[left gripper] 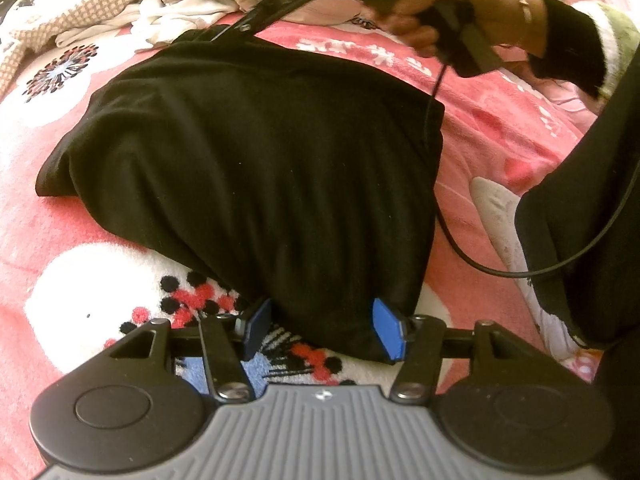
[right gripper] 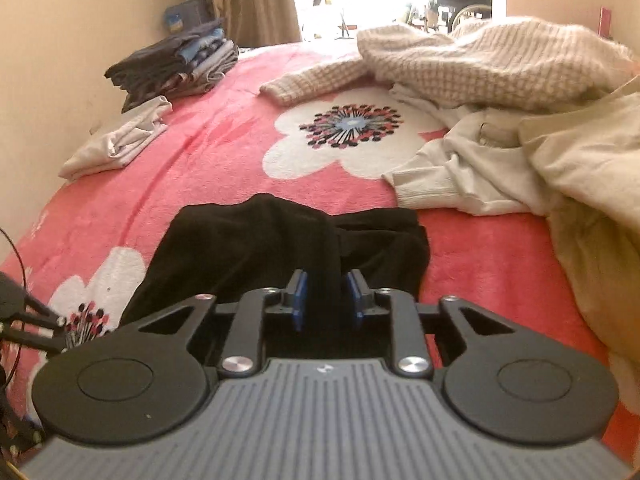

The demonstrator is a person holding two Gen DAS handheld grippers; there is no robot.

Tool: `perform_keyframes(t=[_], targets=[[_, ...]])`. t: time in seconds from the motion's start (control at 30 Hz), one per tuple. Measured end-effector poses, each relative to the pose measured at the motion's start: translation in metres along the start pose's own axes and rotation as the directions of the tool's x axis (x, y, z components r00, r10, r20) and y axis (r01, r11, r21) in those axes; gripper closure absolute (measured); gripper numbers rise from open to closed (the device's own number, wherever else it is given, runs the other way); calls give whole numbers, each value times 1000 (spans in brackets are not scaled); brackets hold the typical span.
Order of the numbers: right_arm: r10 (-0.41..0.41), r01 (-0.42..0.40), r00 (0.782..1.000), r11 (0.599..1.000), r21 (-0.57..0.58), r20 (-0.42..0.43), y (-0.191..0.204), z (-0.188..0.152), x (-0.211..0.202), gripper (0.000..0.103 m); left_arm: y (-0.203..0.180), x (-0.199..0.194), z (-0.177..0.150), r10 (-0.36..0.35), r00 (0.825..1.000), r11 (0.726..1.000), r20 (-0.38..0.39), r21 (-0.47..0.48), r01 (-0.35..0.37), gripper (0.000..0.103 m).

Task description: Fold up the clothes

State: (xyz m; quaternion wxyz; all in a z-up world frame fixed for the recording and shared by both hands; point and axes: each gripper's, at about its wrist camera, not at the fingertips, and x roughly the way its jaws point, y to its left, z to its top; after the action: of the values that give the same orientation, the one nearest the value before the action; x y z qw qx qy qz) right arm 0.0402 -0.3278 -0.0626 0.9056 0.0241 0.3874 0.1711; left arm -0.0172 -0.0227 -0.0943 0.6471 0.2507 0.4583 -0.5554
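Note:
A black garment (left gripper: pixel 248 152) lies folded on a pink flowered blanket (left gripper: pixel 500 140). In the left wrist view its near corner sits between the blue pads of my left gripper (left gripper: pixel 323 328). The jaws stand wide; the right pad (left gripper: pixel 390 330) is at the cloth and the left pad is clear of it. At the top right a person's hand (left gripper: pixel 432 8) holds the other gripper, blurred. In the right wrist view my right gripper (right gripper: pixel 328 300) hovers over the black garment (right gripper: pixel 248 240), its pads a little apart, with dark cloth showing in the gap and not pinched.
A stack of folded dark and blue clothes (right gripper: pixel 176 64) and a folded white piece (right gripper: pixel 120 140) lie by the left wall. A knit sweater (right gripper: pixel 480 60), a cream sweatshirt (right gripper: pixel 460 168) and beige cloth (right gripper: pixel 592 180) are heaped at the right. A black cable (left gripper: pixel 460 252) crosses the blanket.

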Motion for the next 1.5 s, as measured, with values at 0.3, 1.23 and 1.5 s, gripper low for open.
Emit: perform_keyframes(t=[0.3, 1.23, 1.5], targets=[[-81, 79, 997, 990, 118, 10, -24, 0, 14, 103, 3, -1, -3, -16, 1000, 1000, 10, -13, 16, 46], [194, -189, 975, 980, -59, 110, -1, 44, 11, 102, 4, -3, -4, -29, 999, 1000, 20, -10, 29, 43], [15, 1, 973, 997, -71, 231, -15, 29, 10, 103, 3, -4, -2, -29, 999, 999, 18, -17, 30, 42]])
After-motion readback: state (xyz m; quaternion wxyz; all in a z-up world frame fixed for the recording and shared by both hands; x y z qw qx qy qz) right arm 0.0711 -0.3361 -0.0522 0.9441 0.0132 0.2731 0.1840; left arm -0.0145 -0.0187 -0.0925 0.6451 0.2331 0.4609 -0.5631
